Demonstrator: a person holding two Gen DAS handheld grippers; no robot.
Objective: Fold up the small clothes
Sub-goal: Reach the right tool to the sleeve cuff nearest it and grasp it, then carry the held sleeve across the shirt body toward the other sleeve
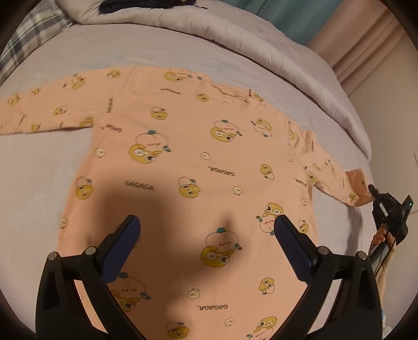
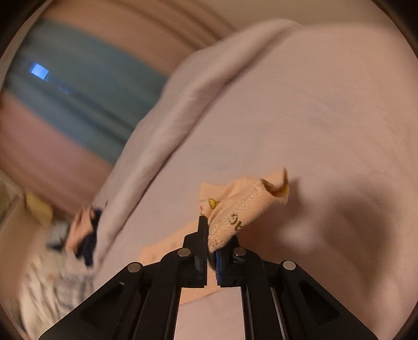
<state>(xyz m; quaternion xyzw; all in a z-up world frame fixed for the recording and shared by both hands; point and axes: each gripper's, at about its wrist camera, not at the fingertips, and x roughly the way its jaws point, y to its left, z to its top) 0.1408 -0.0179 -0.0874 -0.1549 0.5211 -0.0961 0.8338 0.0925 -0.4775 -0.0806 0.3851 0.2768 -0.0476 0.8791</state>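
Observation:
A peach long-sleeved top (image 1: 188, 167) printed with yellow cartoon figures lies spread flat on the pale bedcover (image 1: 44, 167), both sleeves stretched out. My left gripper (image 1: 207, 222) hovers over its lower body, open, nothing between the blue pads (image 1: 122, 248). My right gripper (image 1: 372, 192) pinches the cuff of the right sleeve at the edge of the left wrist view. The right wrist view has that gripper (image 2: 209, 227) shut on the ribbed sleeve cuff (image 2: 243, 206), lifted a little off the bedcover (image 2: 313, 117).
A folded quilt (image 1: 235, 49) runs along the far side of the bed. A plaid cloth (image 1: 31, 39) lies at the far left corner, dark fabric (image 1: 146, 5) at the top. Curtains (image 2: 78, 91) hang beyond. More clothes (image 2: 65, 256) are piled at the left.

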